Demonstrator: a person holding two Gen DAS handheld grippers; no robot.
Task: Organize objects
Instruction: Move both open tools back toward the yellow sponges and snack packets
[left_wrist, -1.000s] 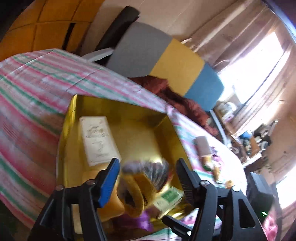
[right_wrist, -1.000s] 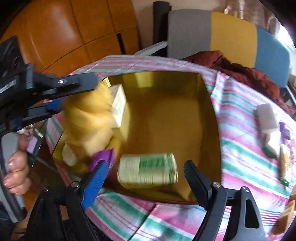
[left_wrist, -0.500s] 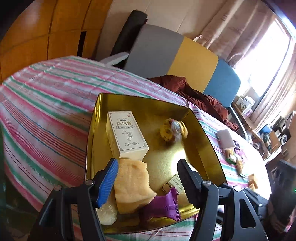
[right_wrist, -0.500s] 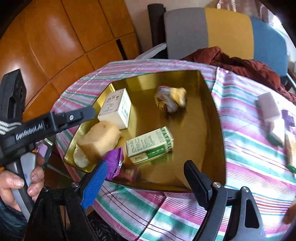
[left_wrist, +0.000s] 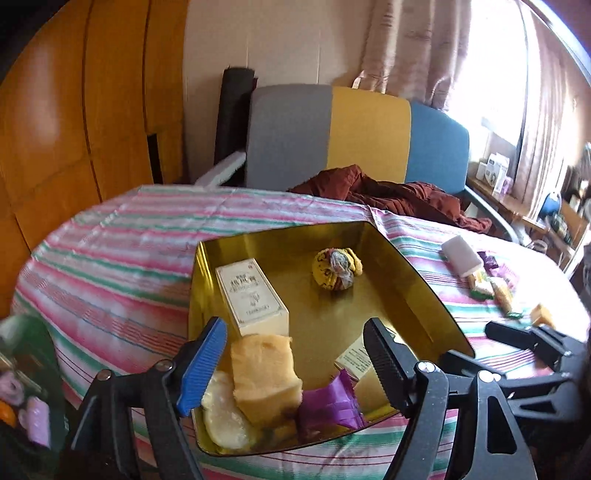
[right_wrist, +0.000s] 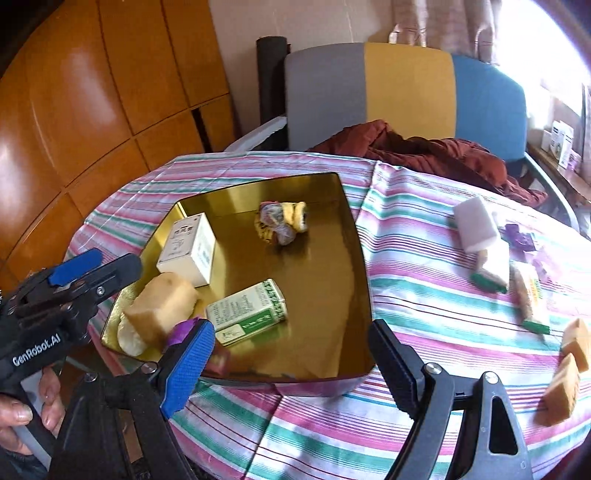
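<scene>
A gold tray (left_wrist: 424, 284) (right_wrist: 354, 254) sits on the striped tablecloth. It holds a white box (left_wrist: 251, 291) (right_wrist: 188, 247), a yellow sponge block (left_wrist: 262, 373) (right_wrist: 159, 310), a green-and-white box (right_wrist: 247, 310), a purple wrapper (left_wrist: 328, 402) and a yellow knotted bundle (left_wrist: 336, 267) (right_wrist: 282, 221). My left gripper (left_wrist: 291, 365) is open and empty above the tray's near edge; it also shows in the right wrist view (right_wrist: 92, 266). My right gripper (right_wrist: 291, 369) is open and empty at the tray's front right.
Loose items lie on the cloth right of the tray: a white block (right_wrist: 474, 223), green-capped packets (right_wrist: 491, 273), purple wrappers (right_wrist: 519, 236) and tan blocks (right_wrist: 565, 373). A grey, yellow and blue chair (right_wrist: 406, 96) with a red cloth (right_wrist: 424, 151) stands behind the table.
The yellow bundle and the green-and-white box left the grippers and now rest in the tray. Both grippers have pulled back and up, open.
</scene>
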